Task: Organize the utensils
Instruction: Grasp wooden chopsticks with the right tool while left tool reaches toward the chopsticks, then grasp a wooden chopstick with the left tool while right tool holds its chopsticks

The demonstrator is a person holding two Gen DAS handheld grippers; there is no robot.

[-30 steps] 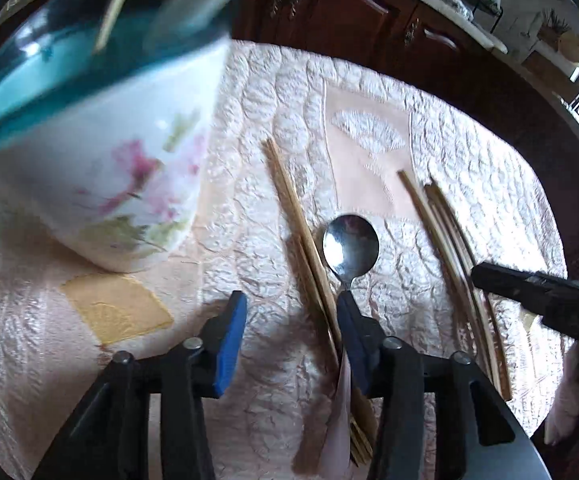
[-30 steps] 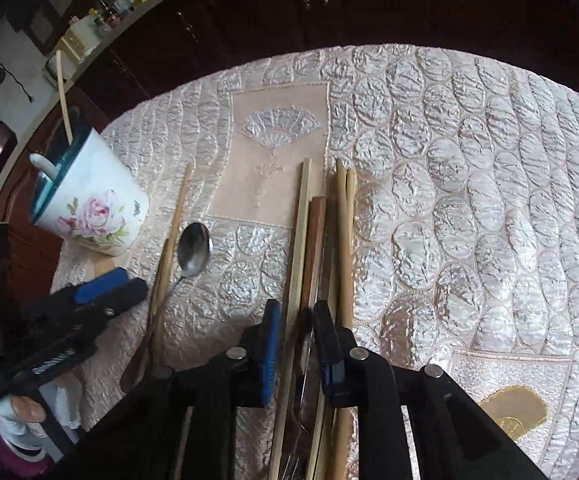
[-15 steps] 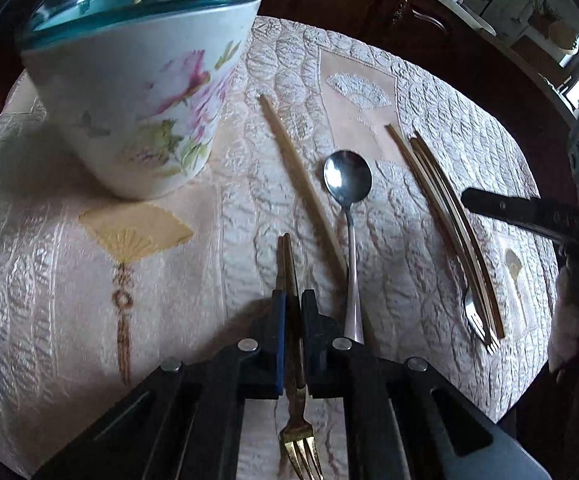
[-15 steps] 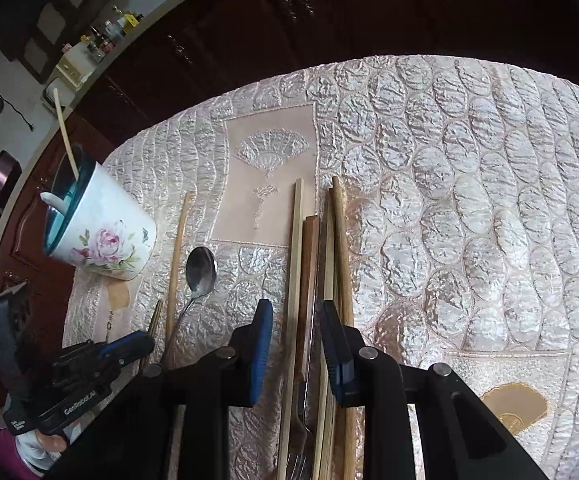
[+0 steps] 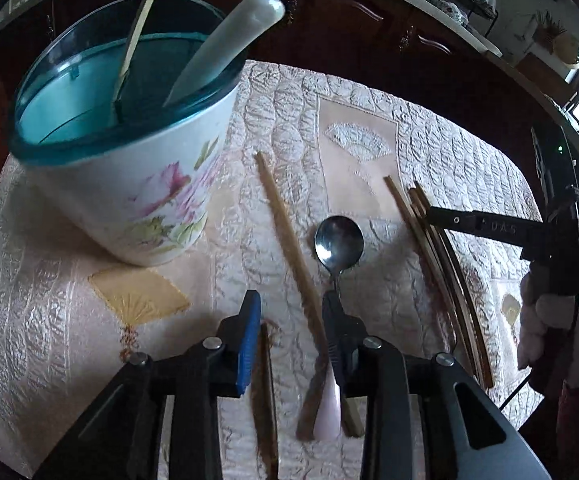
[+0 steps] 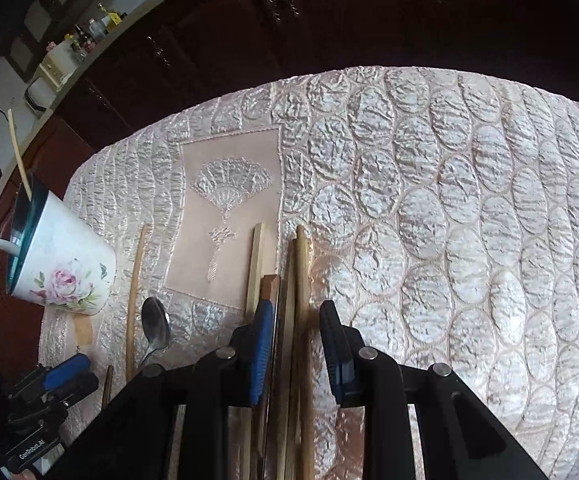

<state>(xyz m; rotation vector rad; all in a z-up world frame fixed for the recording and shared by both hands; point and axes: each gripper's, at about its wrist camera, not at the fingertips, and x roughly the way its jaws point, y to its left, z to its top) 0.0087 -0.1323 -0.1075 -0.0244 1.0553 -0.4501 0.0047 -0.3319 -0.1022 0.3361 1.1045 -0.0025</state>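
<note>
Now the dark brown fork handle (image 5: pixel 264 380), lying on the quilted cloth in front of the flowered white cup (image 5: pixel 129 152), is released: the left gripper (image 5: pixel 289 320) has just been opening and stands half-wide around it, so regrasping seems needed. The right gripper (image 6: pixel 295 360) is parted over the wooden chopsticks (image 6: pixel 301 320), well to the cup's right, gripping nothing.

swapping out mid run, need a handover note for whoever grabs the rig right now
Left tongs: open, jaws just been opening, gripping nothing. A brown handle, a lone chopstick and the metal spoon lie under them on the cloth.
Right tongs: open, straddling the chopstick bundle, not clamped.
Done: one thin stick and a white spoon stand in the floral cup.
Left: everything on the cloth, presumably into the cup.
</note>
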